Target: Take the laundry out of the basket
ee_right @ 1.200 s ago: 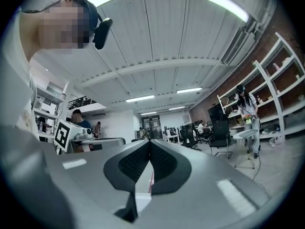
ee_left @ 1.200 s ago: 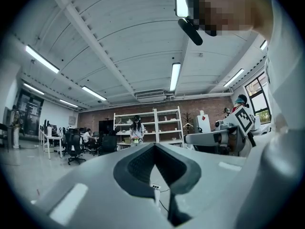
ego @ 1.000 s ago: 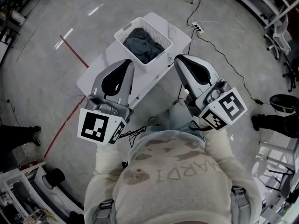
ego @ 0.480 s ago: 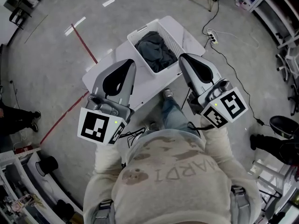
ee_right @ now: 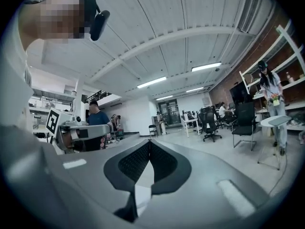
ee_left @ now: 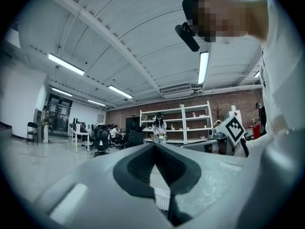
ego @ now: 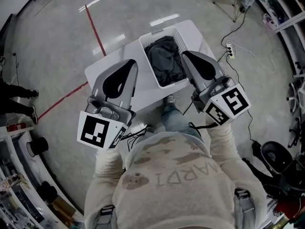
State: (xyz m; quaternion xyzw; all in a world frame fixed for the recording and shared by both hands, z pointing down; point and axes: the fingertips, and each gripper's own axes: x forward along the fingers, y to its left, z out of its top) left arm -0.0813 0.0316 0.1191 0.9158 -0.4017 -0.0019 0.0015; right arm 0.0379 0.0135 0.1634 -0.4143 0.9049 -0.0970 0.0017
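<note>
A white slatted laundry basket [ego: 151, 35] stands on a small white table [ego: 107, 75] in the head view. Dark grey laundry [ego: 164, 61] lies heaped inside it. My left gripper [ego: 128, 63] is held level over the table, just left of the basket, jaws shut and empty. My right gripper [ego: 187, 55] is shut as well, with its tip over the basket's right rim beside the laundry. In the left gripper view the left gripper [ee_left: 154, 144] shows its jaw tips meeting with nothing between them. The right gripper [ee_right: 149, 141] looks the same in its own view. Both look out across the room.
A red tape line [ego: 97, 38] runs across the floor left of the table. A power strip with cables [ego: 230, 48] lies to the right. The person's foot [ego: 170, 100] is at the table's near edge. A bystander's shoes [ego: 32, 93] are at far left. Office chairs [ee_right: 209, 123] and shelves [ee_left: 183, 123] stand farther off.
The table and basket have come closer and now sit between the two grippers. Both grippers moved forward with the person. Their jaws stayed shut.
</note>
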